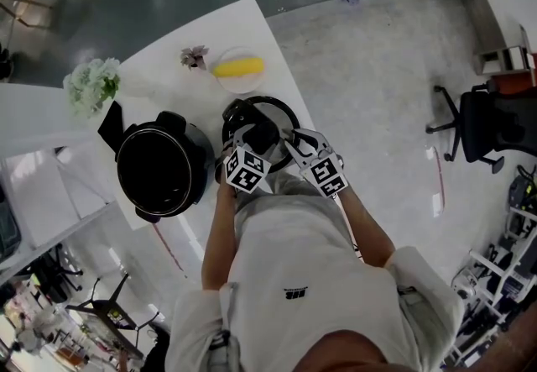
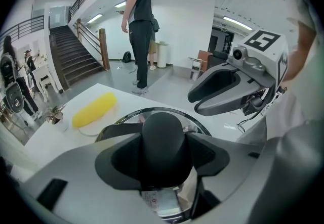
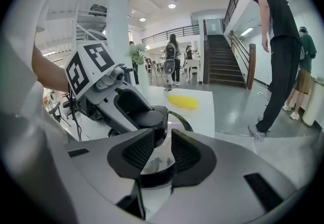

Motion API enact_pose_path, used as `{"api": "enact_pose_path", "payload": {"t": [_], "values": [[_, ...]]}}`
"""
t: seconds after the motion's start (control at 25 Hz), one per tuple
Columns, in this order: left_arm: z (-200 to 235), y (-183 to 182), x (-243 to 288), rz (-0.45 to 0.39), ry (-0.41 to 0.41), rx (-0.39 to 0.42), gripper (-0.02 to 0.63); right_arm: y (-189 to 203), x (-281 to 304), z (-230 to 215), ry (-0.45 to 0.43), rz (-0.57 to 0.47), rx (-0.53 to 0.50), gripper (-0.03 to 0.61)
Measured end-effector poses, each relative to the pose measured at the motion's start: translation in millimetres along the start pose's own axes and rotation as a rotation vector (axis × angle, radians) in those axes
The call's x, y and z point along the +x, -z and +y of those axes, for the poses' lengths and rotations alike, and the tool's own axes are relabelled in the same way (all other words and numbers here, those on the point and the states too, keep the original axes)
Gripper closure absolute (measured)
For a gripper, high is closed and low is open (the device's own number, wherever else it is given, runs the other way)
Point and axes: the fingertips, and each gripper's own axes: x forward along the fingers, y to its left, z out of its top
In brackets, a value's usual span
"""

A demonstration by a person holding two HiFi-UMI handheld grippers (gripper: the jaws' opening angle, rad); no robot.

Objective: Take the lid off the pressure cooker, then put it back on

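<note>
The pressure cooker pot (image 1: pixel 161 170) stands uncovered on the white table (image 1: pixel 243 26), its dark inside showing. Its lid (image 1: pixel 281 110) lies on the table to the right of it, a shiny disc with a black rim (image 2: pixel 198 123) and a black knob (image 2: pixel 163 134). My left gripper (image 2: pixel 162 156) is shut on that knob, with a pad pressed against each side. My right gripper (image 3: pixel 163 152) hangs over the lid's near right edge. Its jaws stand a narrow gap apart, and only the shiny lid surface shows between them. Both grippers, left (image 1: pixel 252 142) and right (image 1: pixel 295 144), sit close together.
A yellow object on a plate (image 1: pixel 237 68) lies just beyond the lid, with small flowers (image 1: pixel 195 55) and a white bouquet (image 1: pixel 91 85) to the left. The table's edge runs close on the lid's right. A person in black (image 2: pixel 139 26) stands on the floor beyond; an office chair (image 1: pixel 482 123) is at the right.
</note>
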Motion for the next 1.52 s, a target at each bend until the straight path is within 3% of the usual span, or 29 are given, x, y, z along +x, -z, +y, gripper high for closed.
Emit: {"api": "enact_pose_path", "payload": {"t": [0.4, 0.6, 0.84, 1.2, 1.52], "values": [[0.6, 3.9, 8.1, 0.022, -0.001, -0.015, 0.313, 2.8, -3.9, 1.0, 0.000, -0.004, 0.000, 0.471], [-3.3, -0.9, 5.7, -0.003, -0.008, -0.033, 0.265, 1.5, -7.9, 1.4, -0.002, -0.014, 0.009, 0.471], [-2.1, -8.2, -7.7, -0.034, -0.049, -0.040, 0.262, -0.5, -12.7, -1.3, 0.005, -0.028, 0.012, 0.471], [3.2, -25.0, -44.4, -0.162, -0.098, -0.029, 0.309, -13.7, -24.3, 2.9, 0.076, -0.072, 0.028, 0.471], [-1.5, -22.5, -60.7, -0.166, -0.079, -0.013, 0.313, -14.4, -36.8, 12.2, 0.141, -0.089, 0.084, 0.471]]}}
